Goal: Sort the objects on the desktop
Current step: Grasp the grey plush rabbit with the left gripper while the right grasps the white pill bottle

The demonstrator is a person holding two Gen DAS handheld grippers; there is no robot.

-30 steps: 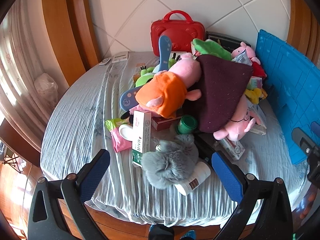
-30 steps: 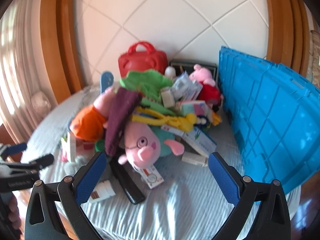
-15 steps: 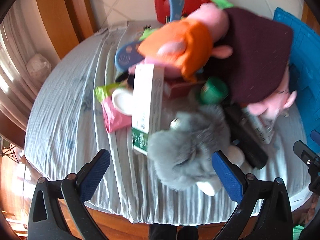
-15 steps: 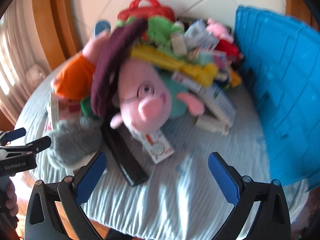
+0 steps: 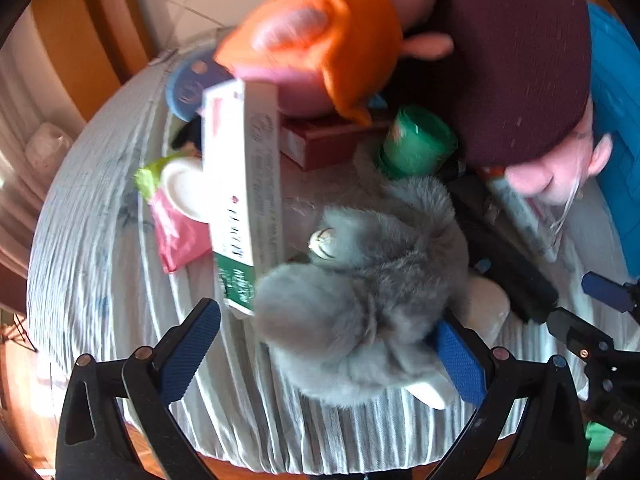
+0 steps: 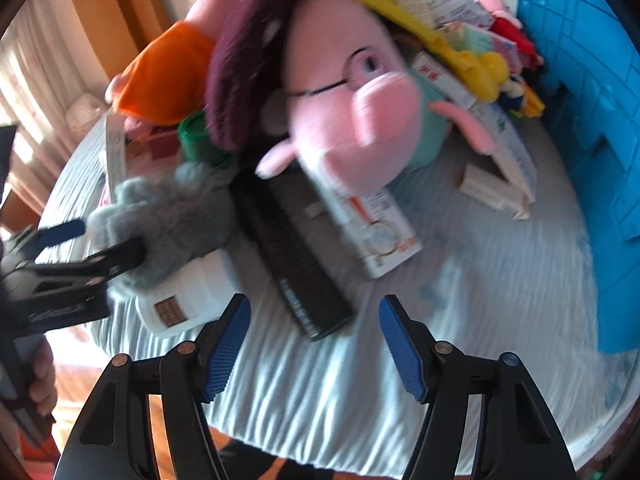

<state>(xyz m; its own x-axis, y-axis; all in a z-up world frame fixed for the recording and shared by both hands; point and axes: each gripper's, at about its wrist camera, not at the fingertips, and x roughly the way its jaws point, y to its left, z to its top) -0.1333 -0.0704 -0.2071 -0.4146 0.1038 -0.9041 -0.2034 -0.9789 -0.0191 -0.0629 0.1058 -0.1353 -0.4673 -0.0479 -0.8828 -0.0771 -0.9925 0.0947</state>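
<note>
a: the grey fluffy toy (image 5: 360, 292) lies at the near edge of the heap on the striped cloth (image 5: 100, 240). the left gripper (image 5: 332, 356) straddles it, jaws apart, right pad against the fur, not yet squeezing.

b: looks soft and light, so it should squash. i'd take it across the thick middle.

a: and the right gripper (image 6: 314, 344)?

b: it has just been closing, nothing between the jaws, over bare cloth near the long black box (image 6: 296, 256). that looks stiff and slick; i'd grip it across the narrow sides.

White bottle (image 5: 486, 306) mostly under grey plush (image 5: 360, 292)
</note>
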